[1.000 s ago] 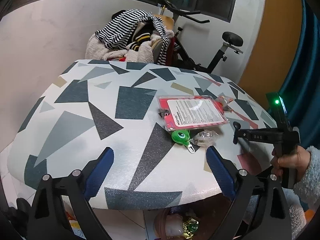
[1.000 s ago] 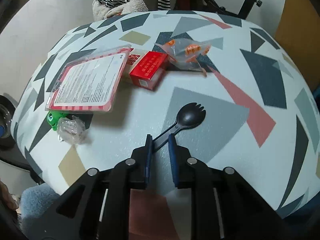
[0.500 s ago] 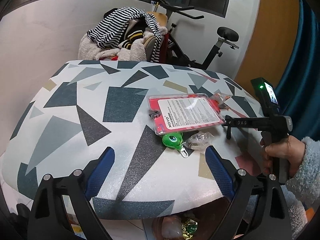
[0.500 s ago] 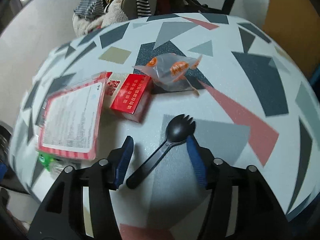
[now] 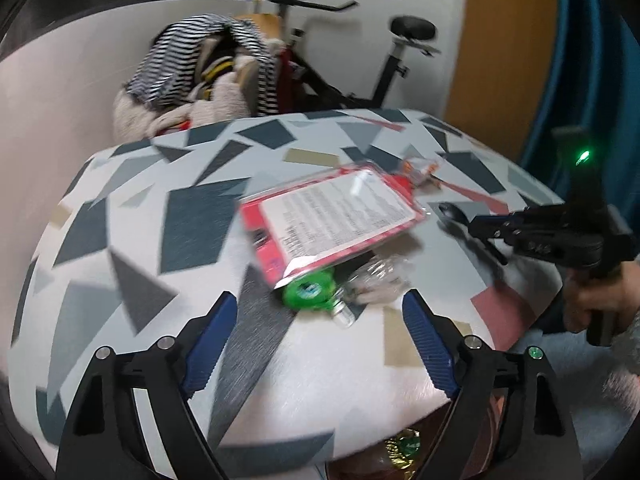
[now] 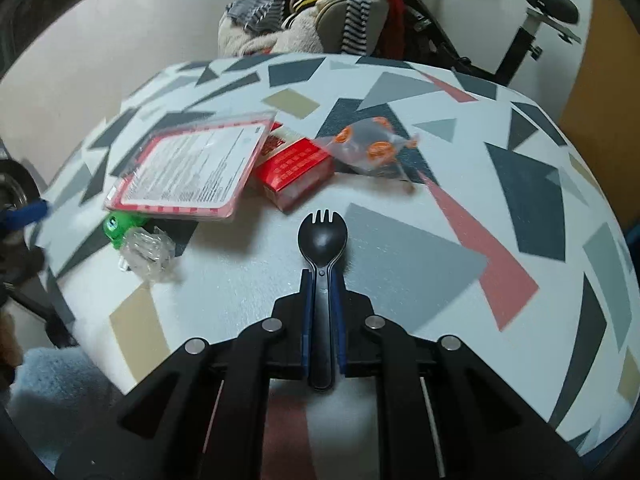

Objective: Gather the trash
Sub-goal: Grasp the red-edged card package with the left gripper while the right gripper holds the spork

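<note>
- A round table (image 6: 520,184) with a pattern of grey, navy, pink and tan shapes holds a small scatter of litter.
- The right gripper (image 6: 322,280) is clamped on the handle of a black plastic spork (image 6: 323,236). The handle runs straight back between the two blue pads, and the pronged bowl points forward, away from the person.
- The spork's long axis lines up with the gripper's own fingers. Whether its bowl touches the table or sits just above it cannot be told.
- The left gripper (image 5: 320,328) hangs over the near edge of the table with its fingers spread wide and nothing between them.
- Directly ahead of the left gripper lie a green round toy-like item (image 5: 308,292) and a crumpled clear wrapper (image 5: 376,276), touching each other.
- Just beyond them a red-edged blister pack (image 5: 332,216) lies flat, its long side slanting up to the right and its near corner over the green item.
- A red carton (image 6: 296,168) sits against the pack's far side, with a clear bag printed in orange (image 6: 368,148) just beside it.
- Of the loose pieces, the wrapper and green item are nearest the free left gripper, so that side seems best placed for the next pickup.
- Below the near table edge, a container holding shiny wrappers (image 5: 404,448) is partly visible, probably the bin for the spork.
</note>
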Motion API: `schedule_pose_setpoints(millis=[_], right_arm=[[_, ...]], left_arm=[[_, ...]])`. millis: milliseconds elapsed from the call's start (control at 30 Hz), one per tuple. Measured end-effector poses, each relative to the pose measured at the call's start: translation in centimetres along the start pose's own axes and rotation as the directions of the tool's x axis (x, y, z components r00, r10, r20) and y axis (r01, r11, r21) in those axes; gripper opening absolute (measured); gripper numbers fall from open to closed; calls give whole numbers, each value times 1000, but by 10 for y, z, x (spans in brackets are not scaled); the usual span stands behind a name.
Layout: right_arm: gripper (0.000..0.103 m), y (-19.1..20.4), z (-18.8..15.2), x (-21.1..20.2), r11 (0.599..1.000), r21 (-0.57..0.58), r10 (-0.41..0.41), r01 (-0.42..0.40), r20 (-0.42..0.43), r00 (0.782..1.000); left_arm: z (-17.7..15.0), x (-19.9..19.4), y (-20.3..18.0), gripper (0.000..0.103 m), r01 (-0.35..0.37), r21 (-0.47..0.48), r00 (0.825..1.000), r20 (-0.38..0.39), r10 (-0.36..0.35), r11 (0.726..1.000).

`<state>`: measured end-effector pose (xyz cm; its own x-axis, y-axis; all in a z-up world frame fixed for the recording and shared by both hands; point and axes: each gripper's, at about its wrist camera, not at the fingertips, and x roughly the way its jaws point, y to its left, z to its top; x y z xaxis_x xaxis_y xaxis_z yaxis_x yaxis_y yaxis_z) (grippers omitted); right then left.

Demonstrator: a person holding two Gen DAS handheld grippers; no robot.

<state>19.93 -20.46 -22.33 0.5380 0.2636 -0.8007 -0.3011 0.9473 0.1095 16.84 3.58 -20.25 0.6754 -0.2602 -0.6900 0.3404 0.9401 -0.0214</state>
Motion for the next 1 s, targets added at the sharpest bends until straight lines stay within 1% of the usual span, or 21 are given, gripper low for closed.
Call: schedule_pose_setpoints(millis=[100,133,233,367,433,467,500,533,567,600,633,667,700,767,800,867,900,933,1000], right_arm=[[13,-3,-3,-7,1000,22,15,-15,18,1000],[13,-5,-4,-8,999,30,21,-22,20,1000],[13,-11,-6,-11,998,53,31,-33,31,999],[13,-20,-9,-14,996,81,39,-42,40,998],[13,-24,-11,-15,994,95,43,-46,43,998],[13,-25,-12,-16,994,97,43,-47,43,998],[13,-28,-13,-16,993,105,45,-49,43,998],[13,-30,-14,-18,993,110,46,-50,44,998],[13,-31,-14,-19,992,113,47,-52,45,998],[13,-32,-15,-19,992,114,47,-52,47,998],[13,-34,-16,-21,992,115,48,-54,50,998],[13,-35,-16,-23,992,114,48,-54,54,997],[13,-36,-16,-24,992,114,48,-54,57,997],[13,-38,-15,-28,991,119,48,-56,68,996],[13,-39,-14,-29,991,120,48,-57,73,996],[13,-39,-13,-33,991,121,52,-62,84,995],[13,-38,-12,-35,990,122,54,-64,88,995],[13,-38,-11,-36,990,123,57,-68,92,994],[13,-36,-10,-38,989,124,64,-76,96,993]], left_arm=[[18,26,-19,81,-4,98,999,-35,7,995],[22,33,-23,81,-6,117,999,-48,11,993],[36,57,-42,82,-30,188,995,-87,47,982],[48,86,-66,83,-63,288,986,-130,104,956],[51,98,-74,83,-91,339,980,-136,145,936],[53,103,-78,81,-113,373,976,-132,173,921],[54,107,-82,77,-129,406,971,-132,197,905],[54,108,-84,54,-132,424,969,-135,206,896],[55,108,-86,25,-120,442,968,-145,203,889],[56,105,-87,18,-121,458,968,-143,208,880],[57,100,-86,11,-128,469,970,-124,208,874],[59,95,-83,10,-117,467,975,-116,192,877],[62,89,-80,9,-96,455,979,-116,165,885],[72,74,-67,7,-59,406,989,-102,110,912],[77,67,-60,7,-39,367,992,-96,79,930],[92,48,-31,7,16,221,998,-69,-1,975],[98,40,-16,7,48,148,998,-52,-40,988],[102,31,-3,6,67,92,997,-32,-64,993],[106,19,14,6,95,11,995,-1,-95,995]])
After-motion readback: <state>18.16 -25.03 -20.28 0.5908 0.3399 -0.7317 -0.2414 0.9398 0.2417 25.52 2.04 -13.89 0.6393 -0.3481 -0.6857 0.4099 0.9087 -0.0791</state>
